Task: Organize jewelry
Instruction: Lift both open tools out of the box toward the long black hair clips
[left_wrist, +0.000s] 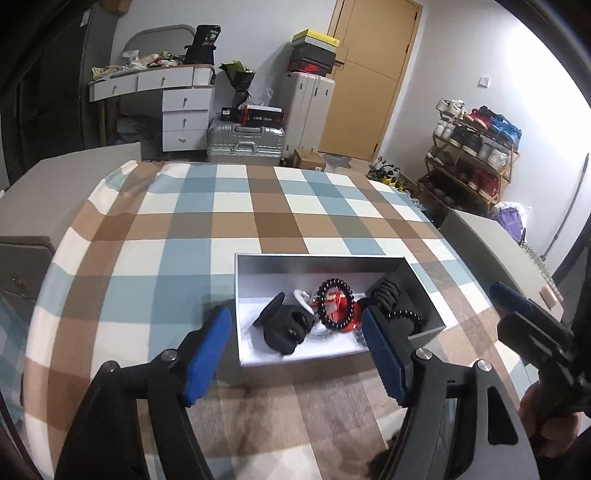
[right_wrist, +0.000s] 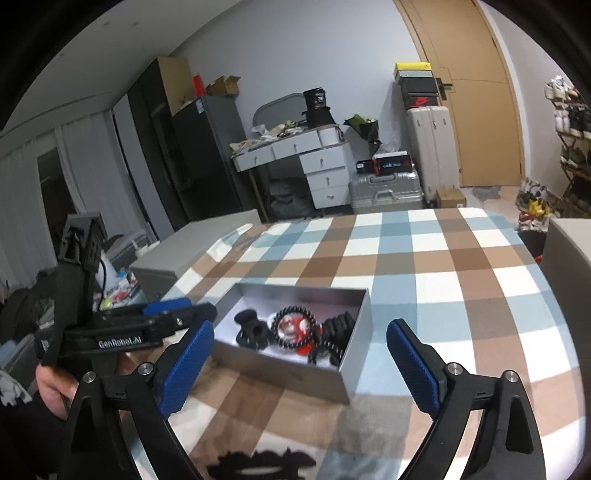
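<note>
The checked tablecloth (left_wrist: 229, 221) carries my open silver box (left_wrist: 332, 264). Inside it lie a black claw clip (left_wrist: 284, 328), a beaded bracelet (left_wrist: 335, 308) and coiled hair ties (left_wrist: 402, 317), all light and springy; I'd pinch the clip's stiff body. My left gripper (left_wrist: 297, 354) and right gripper (right_wrist: 299, 365) both gape empty before the box. Only the right view shows a dark clip (right_wrist: 262, 463) on the cloth nearer me.

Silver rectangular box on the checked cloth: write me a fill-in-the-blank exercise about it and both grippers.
1. The silver rectangular box stands on a ____ tablecloth.
2. The black beaded bracelet lies ____ the box.
3. The left gripper holds ____.
4. The jaws of the right gripper stand ____.

Missing words: checked; inside; nothing; open
</note>
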